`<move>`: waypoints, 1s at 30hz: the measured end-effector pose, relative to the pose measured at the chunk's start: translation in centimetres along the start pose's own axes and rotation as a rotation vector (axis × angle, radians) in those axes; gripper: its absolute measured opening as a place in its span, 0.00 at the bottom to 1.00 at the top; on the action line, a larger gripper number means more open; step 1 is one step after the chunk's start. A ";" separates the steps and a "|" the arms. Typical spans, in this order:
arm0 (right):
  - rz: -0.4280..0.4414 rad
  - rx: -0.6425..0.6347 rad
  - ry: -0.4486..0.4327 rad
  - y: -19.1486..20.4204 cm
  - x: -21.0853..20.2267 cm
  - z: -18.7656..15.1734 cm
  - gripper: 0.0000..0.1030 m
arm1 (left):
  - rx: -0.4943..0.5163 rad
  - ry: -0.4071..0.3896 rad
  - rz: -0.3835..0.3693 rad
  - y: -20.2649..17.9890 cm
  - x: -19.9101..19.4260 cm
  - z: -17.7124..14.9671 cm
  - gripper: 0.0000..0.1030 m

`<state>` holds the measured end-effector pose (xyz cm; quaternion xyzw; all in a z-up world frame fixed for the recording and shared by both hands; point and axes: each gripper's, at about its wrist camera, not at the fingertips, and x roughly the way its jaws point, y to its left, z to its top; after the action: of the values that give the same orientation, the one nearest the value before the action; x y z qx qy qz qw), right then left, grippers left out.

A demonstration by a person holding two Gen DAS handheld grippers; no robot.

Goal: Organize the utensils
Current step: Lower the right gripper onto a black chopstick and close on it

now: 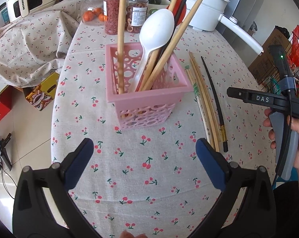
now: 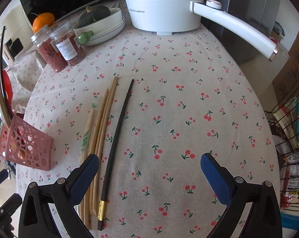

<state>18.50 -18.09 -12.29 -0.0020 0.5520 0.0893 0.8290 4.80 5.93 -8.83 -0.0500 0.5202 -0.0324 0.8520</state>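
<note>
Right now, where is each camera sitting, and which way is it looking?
Left wrist: sits on the left gripper, looking down at the pink basket; its own open blue fingers show, plus the person's right hand holding the other tool.
Right wrist: sits on the right gripper, looking down at the black chopstick and wooden chopsticks; its open fingers show.
Shared: basket, loose chopsticks, cherry cloth, white pot, jars.
</note>
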 end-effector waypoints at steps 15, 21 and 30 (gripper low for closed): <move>-0.096 -0.036 0.081 1.9 4.7 1.6 1.00 | 0.034 -0.001 -0.008 -0.5 -0.2 -0.4 0.99; -0.088 -0.039 0.053 2.0 4.5 1.3 1.00 | 0.073 -0.015 -0.050 -1.9 -0.5 -1.0 0.99; -0.051 -0.133 0.107 1.7 3.7 -0.1 0.86 | 0.172 0.030 -0.054 -5.8 -0.2 -1.3 0.99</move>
<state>19.51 -15.90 -15.54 -0.0759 0.5879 0.1042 0.7986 3.52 0.13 -8.52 0.0097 0.5267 -0.1006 0.8440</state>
